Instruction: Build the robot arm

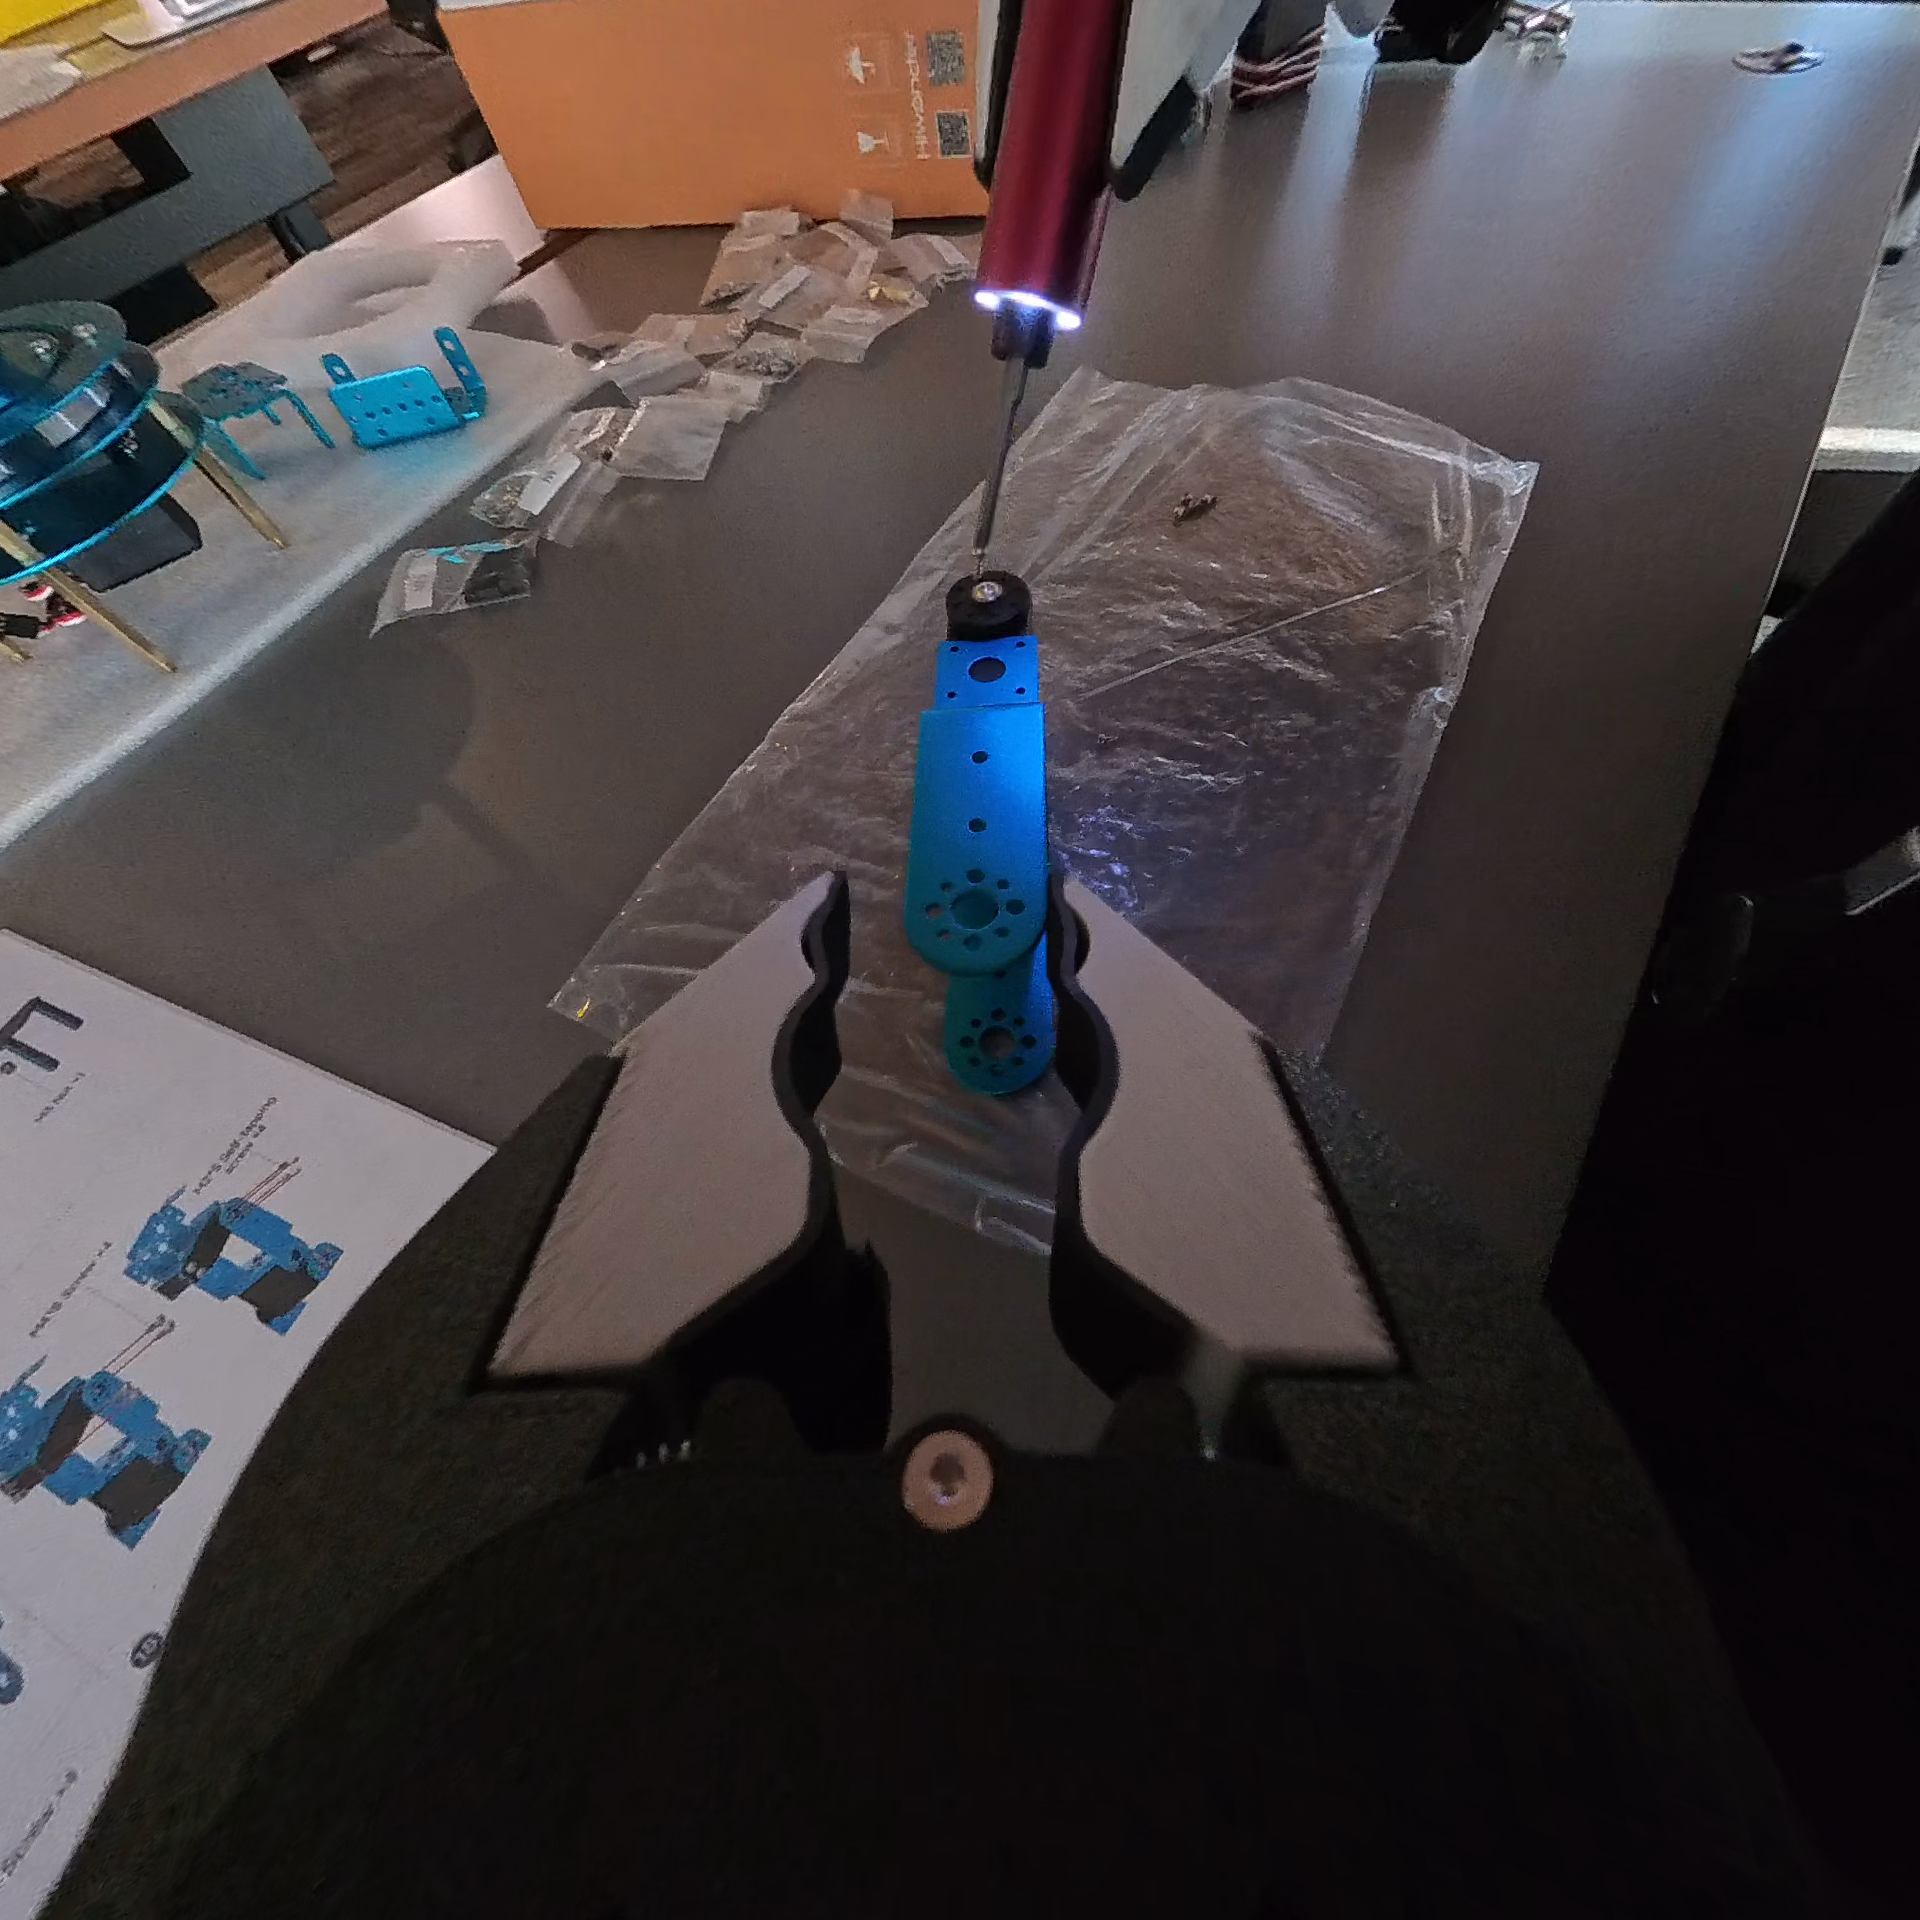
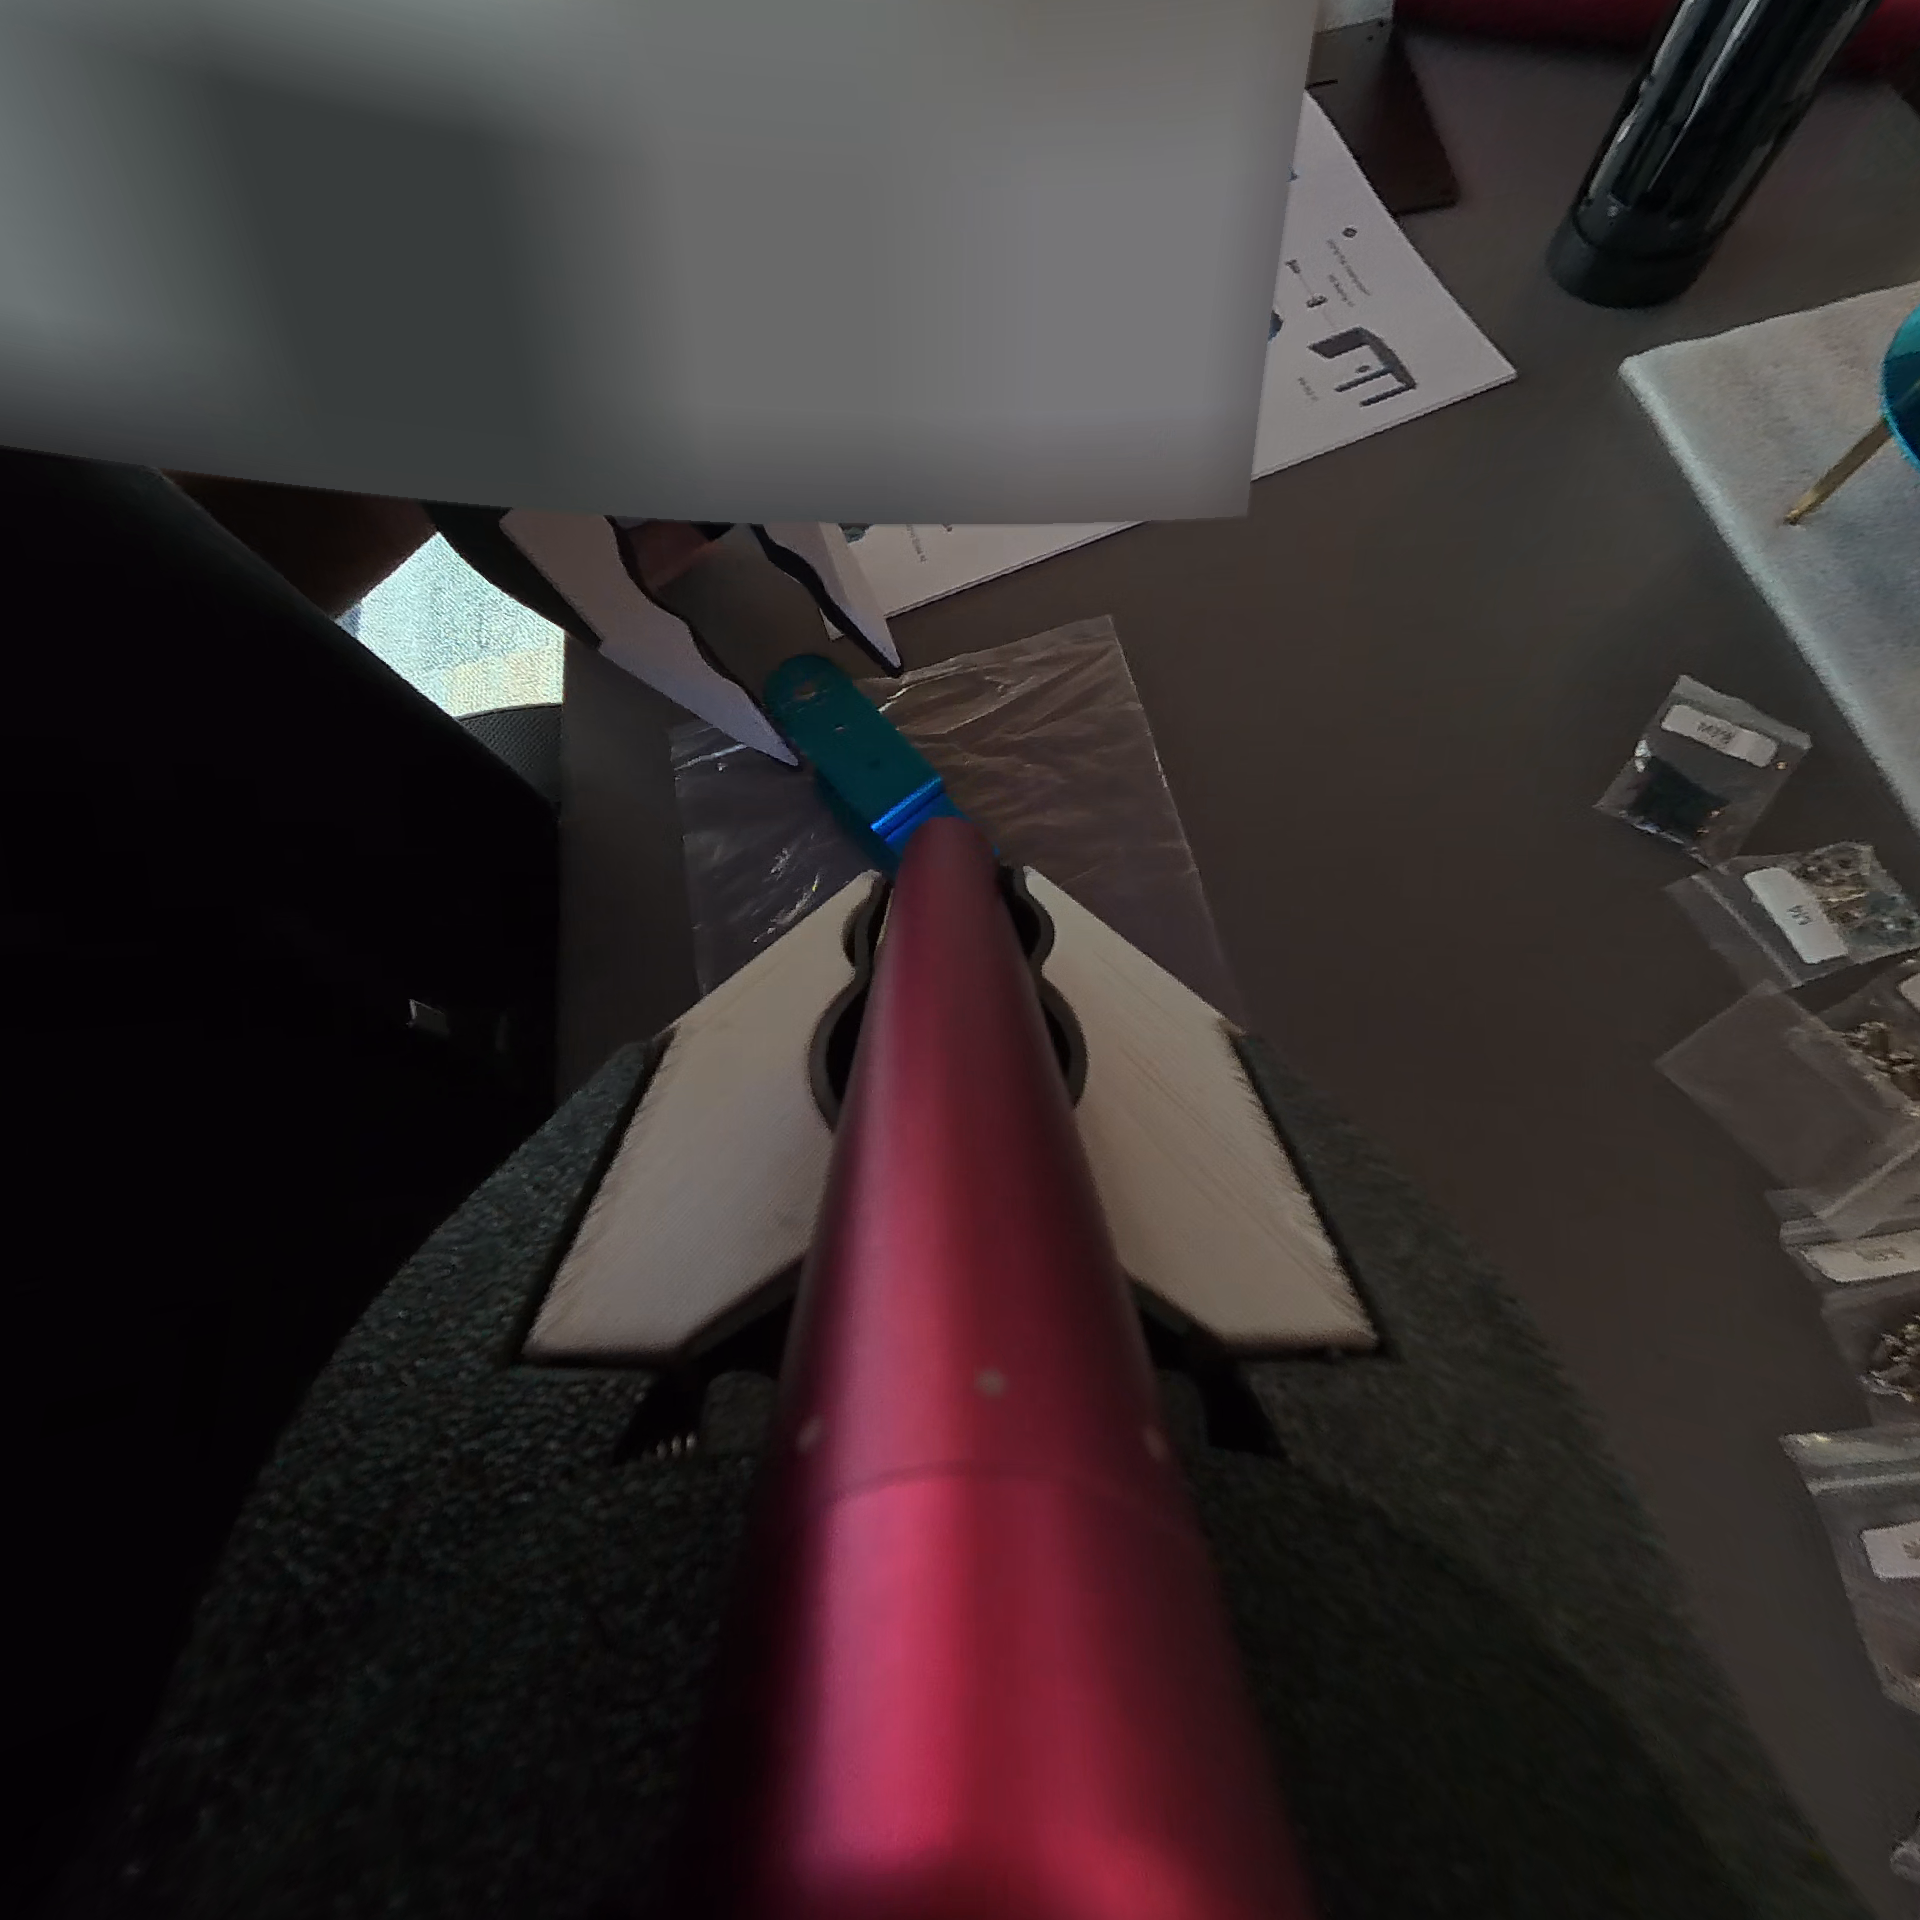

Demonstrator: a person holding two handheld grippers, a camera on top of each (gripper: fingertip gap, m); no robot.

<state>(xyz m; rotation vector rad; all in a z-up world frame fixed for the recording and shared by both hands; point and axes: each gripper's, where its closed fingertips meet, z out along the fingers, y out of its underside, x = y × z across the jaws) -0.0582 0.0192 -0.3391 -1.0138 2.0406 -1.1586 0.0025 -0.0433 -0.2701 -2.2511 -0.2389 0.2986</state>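
A blue metal bracket (image 1: 977,810) lies on a clear plastic bag (image 1: 1247,644) on the grey table. A black round part (image 1: 987,603) with a screw sits at its far end. My left gripper (image 1: 945,894) is open around the bracket's near end; the right finger touches it and the left finger stands apart. My right gripper (image 2: 948,883) is shut on a red electric screwdriver (image 2: 935,1351). The screwdriver (image 1: 1049,156) has its light on, with its bit tip on the screw. The bracket (image 2: 852,748) and the bag (image 2: 1060,748) also show in the right wrist view.
A printed instruction sheet (image 1: 156,1247) lies at the near left. Several small bags of screws (image 1: 665,416) are scattered behind, before an orange cardboard box (image 1: 707,104). More blue brackets (image 1: 405,400) and a round blue assembly on brass legs (image 1: 62,447) stand far left. Loose screws (image 1: 1195,506) lie on the bag.
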